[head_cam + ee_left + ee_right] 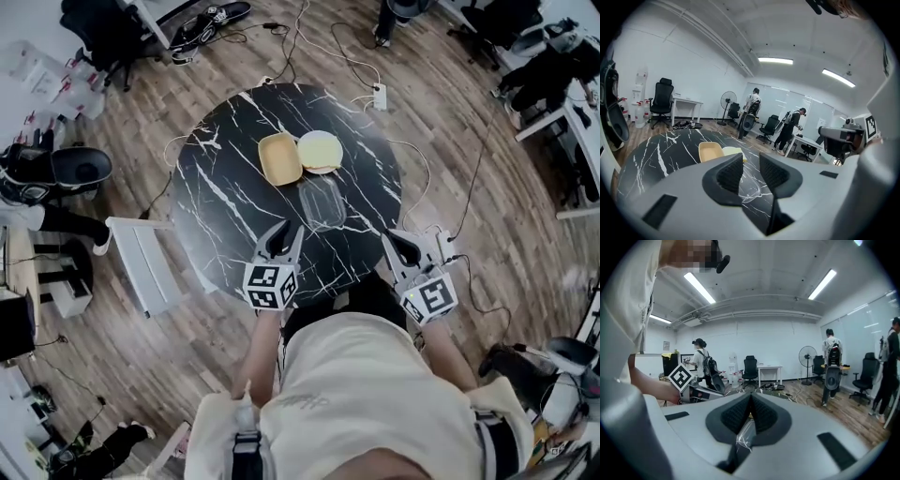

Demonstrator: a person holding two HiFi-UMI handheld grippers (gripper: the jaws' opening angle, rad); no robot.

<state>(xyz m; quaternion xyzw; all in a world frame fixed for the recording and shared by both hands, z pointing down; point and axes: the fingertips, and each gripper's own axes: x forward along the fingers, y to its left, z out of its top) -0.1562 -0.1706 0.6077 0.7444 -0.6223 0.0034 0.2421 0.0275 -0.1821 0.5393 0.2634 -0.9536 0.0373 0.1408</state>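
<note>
Both your tools hang over the table's (220, 187) near rim, at its 6 o'clock. Your left gripper (287, 236) has its jaws a little apart with nothing between them. Your right gripper (390, 242) has its jaws pressed together at the tips, empty.

The clear box (323, 202) lies between the two and ahead, at 1 o'clock from the left tool and 10 o'clock from the right. It's near both and touches neither. Past it the tray (279, 157) sits at 12 o'clock, with the lid (320, 150) touching its 3 o'clock side.

Bare marble opens wide toward 9 and 10 o'clock, while at 3 o'clock the rim runs close to your right tool. Off the edge, a white rack (141, 258) stands at 8 o'clock.

Only the head view gives you the box plainly. The left gripper view alone lines up tray (710, 151) and lid (733, 151) just beyond the jaws. The right gripper view hides the tabletop behind its own body and shows a fan (806, 355) at 3 o'clock.
</note>
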